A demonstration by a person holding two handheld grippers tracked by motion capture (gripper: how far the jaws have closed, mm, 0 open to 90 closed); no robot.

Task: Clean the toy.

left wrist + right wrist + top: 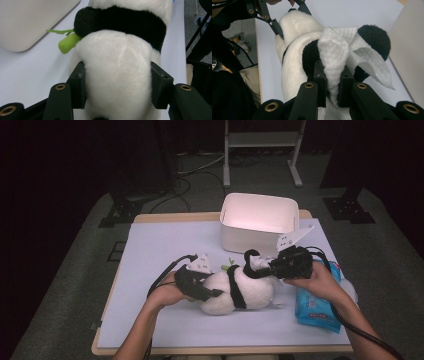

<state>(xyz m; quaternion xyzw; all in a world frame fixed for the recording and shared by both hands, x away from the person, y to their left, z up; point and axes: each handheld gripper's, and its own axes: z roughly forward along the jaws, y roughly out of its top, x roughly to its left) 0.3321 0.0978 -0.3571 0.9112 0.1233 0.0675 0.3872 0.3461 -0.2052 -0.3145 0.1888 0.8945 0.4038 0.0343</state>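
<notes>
One panda toy (pixel 239 287) lies on its side on the surface (pixel 160 245), in the near half and a little toward the right edge, with its head pointing at the right edge. One white bin (pixel 258 222) stands at the far edge, and one blue packet of wipes (pixel 314 307) lies near the near right corner, partly under the person's right forearm.

From above, the left tool (pixel 207 290) sits at the white rear end of the toy and the right tool (pixel 267 265) at its head, but the jaw tips are too small there to read.

The left gripper view shows what the high view cannot: the left tool (pixel 117 85) has its two jaws pressed into the white plush of the toy's body (pixel 117 72), one on each side, so it is gripping the toy. It also shows a green leafy sprig (pixel 67 42) sticking out beside the black band across the toy, with the bin's wall (pixel 30 22) just beyond.

The right gripper view shows the right tool (pixel 333 87) clamped on one folded white wipe (pixel 337 52), which stands up between the jaws and drapes against the toy's black ear (pixel 374 37). The left tool (pixel 279 22) appears farther off at the toy's other end.
</notes>
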